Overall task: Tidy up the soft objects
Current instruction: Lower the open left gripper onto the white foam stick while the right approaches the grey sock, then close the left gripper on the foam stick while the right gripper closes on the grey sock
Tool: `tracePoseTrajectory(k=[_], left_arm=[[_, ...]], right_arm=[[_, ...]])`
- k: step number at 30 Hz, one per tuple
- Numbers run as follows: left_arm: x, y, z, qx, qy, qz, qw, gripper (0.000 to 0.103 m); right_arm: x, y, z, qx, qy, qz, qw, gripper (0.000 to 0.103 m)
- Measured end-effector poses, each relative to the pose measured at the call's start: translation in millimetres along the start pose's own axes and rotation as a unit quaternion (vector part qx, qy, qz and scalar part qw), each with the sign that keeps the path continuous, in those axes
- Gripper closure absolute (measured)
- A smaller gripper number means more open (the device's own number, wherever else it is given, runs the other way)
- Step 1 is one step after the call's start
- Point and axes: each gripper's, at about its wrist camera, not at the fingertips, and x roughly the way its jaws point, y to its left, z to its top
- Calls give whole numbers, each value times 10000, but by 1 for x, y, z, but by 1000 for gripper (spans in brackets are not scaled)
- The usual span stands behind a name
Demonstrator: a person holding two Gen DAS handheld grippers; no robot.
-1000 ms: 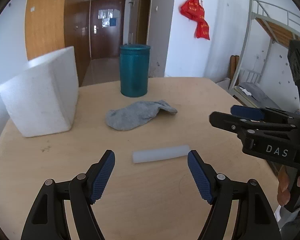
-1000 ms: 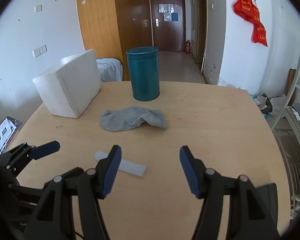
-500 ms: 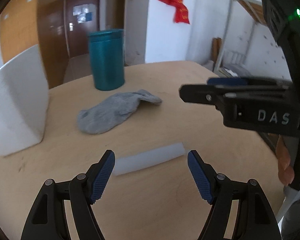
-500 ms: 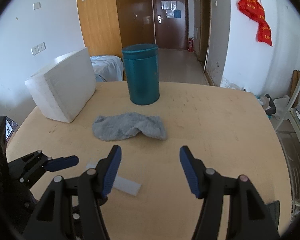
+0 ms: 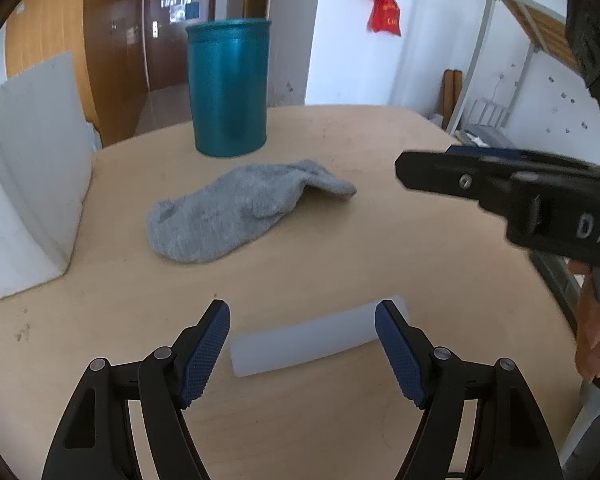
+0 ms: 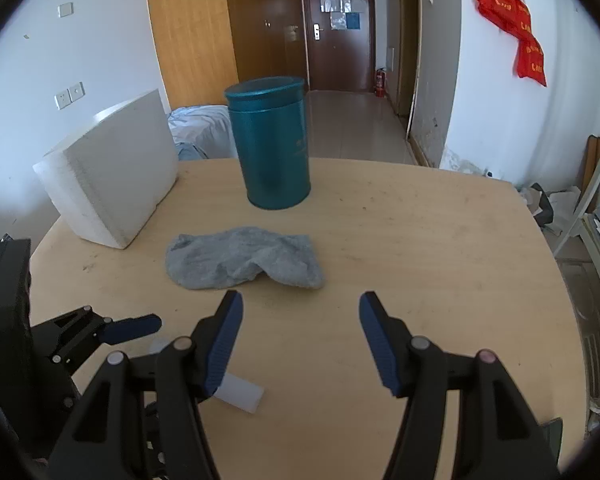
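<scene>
A grey sock (image 5: 236, 208) lies crumpled on the round wooden table (image 5: 420, 240), in front of a teal canister (image 5: 228, 88). It also shows in the right wrist view (image 6: 240, 258). A white foam strip (image 5: 316, 336) lies flat between the open fingers of my left gripper (image 5: 302, 344). My right gripper (image 6: 300, 340) is open and empty, just short of the sock. Its side shows in the left wrist view (image 5: 500, 184). The strip's end (image 6: 242, 392) shows below the right gripper's left finger.
A large white foam block (image 5: 24, 200) stands at the table's left, also in the right wrist view (image 6: 112, 168). The teal canister (image 6: 272, 144) stands behind the sock. The table edge runs close on the right. A bunk bed frame (image 5: 500, 40) stands beyond.
Both grippers have moved forward over the table. The left one has come down around the white foam strip; the right one has closed in on the sock. Both stay open.
</scene>
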Motion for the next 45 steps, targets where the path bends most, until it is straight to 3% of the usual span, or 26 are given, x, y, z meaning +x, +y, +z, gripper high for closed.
tracePoseTrajectory(k=[8, 16, 20, 28, 32, 45], left_arm=[[7, 0, -4, 73, 161, 143, 9997, 36], [3, 6, -6, 85, 118, 245, 9996, 66], [1, 5, -9, 237, 79, 302, 9992, 72], [-6, 19, -13, 2, 110, 197, 9997, 92], [-8, 22, -15, -23, 104, 170, 9998, 93], [-38, 56, -34, -414, -51, 289, 9987, 94]], right_arm=[[9, -2, 4, -8, 80, 80, 9999, 38], [23, -5, 7, 58, 229, 94, 9997, 38], [31, -2, 12, 21, 280, 159, 9995, 38], [53, 6, 21, -185, 394, 170, 9989, 38], [60, 7, 24, -199, 444, 336, 9982, 38], [71, 22, 29, -427, 506, 300, 9974, 38]])
